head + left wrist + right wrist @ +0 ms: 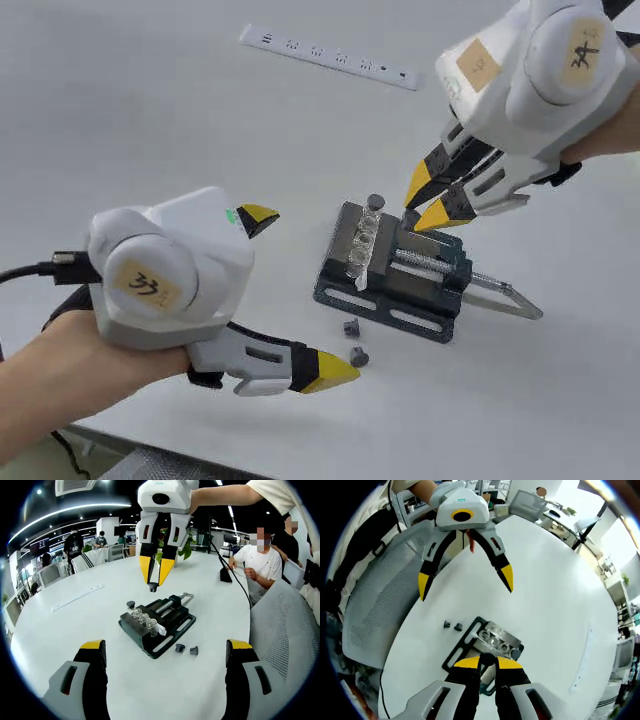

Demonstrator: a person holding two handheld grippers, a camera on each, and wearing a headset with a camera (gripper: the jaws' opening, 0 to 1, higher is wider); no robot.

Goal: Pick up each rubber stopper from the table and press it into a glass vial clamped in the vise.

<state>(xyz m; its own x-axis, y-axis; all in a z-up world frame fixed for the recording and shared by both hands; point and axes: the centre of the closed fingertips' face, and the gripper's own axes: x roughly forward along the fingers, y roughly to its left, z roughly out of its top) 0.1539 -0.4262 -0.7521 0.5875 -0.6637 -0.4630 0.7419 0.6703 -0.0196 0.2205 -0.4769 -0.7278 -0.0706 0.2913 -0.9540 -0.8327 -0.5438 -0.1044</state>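
Your vise (400, 300) reads as dark matt metal, the vials (362, 245) in it clear glossy glass, the stoppers (352, 327) beside it dull grey rubber

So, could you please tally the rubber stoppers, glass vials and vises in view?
Rubber stoppers: 4 (two loose, one capping a vial, one in the right gripper)
Glass vials: 4
Vise: 1
Total: 9
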